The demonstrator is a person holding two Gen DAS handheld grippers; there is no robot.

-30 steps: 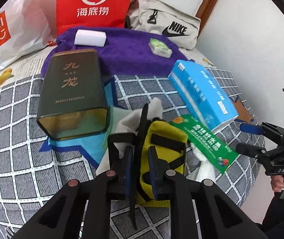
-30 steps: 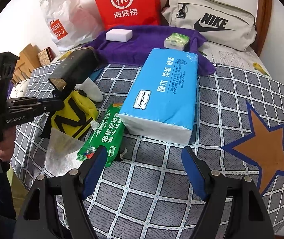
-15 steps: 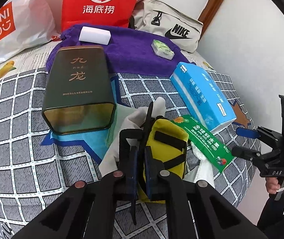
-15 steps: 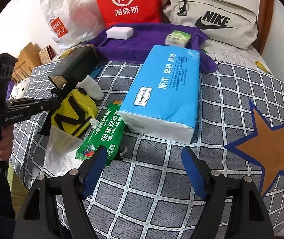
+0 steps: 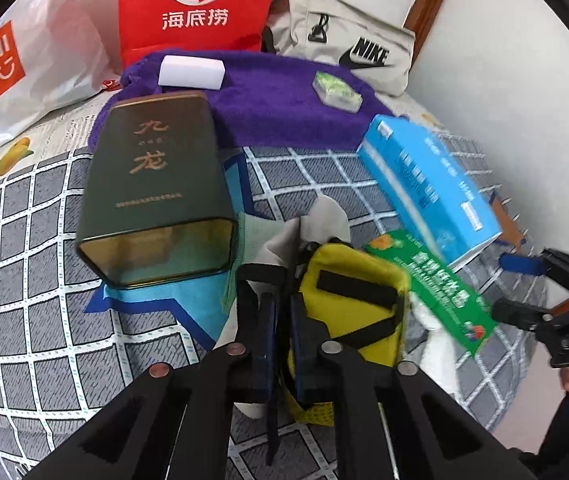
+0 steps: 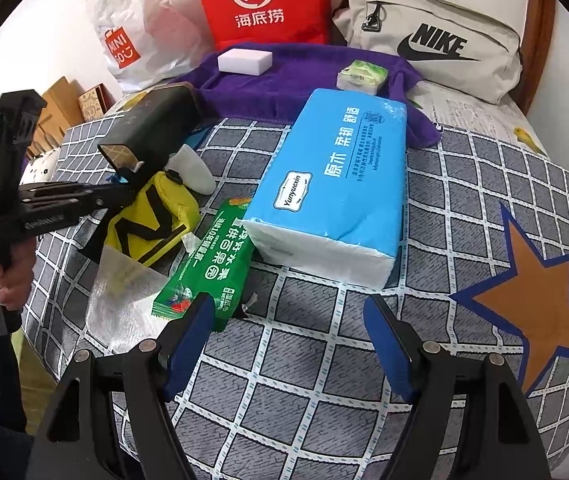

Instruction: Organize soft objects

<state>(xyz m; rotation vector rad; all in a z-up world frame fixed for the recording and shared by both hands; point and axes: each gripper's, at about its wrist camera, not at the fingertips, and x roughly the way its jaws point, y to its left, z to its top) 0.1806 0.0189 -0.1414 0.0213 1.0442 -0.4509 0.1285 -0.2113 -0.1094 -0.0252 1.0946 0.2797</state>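
Grey checked bedcover (image 6: 324, 380) with a brown star (image 6: 536, 292), spread under everything. Landmark: blue tissue pack (image 6: 336, 188), mid-bed. Far left of it, white Miniso bag (image 6: 140, 36) against the wall; nearer, dark tin box (image 5: 156, 188) lying on its side. Left of the pack, yellow pouch (image 5: 356, 308), its black strap pinched between the pressed-together jaws of the left gripper (image 5: 282, 320). Touching the pack's left edge, green packet (image 6: 212, 264). Behind the pack, purple towel (image 6: 296, 76) bearing a white sponge (image 6: 244, 60); red bag (image 6: 260, 0) beyond. Right-rear, beige Nike bag (image 6: 436, 36). In front, right gripper (image 6: 288, 340), jaws spread wide, holding nothing.
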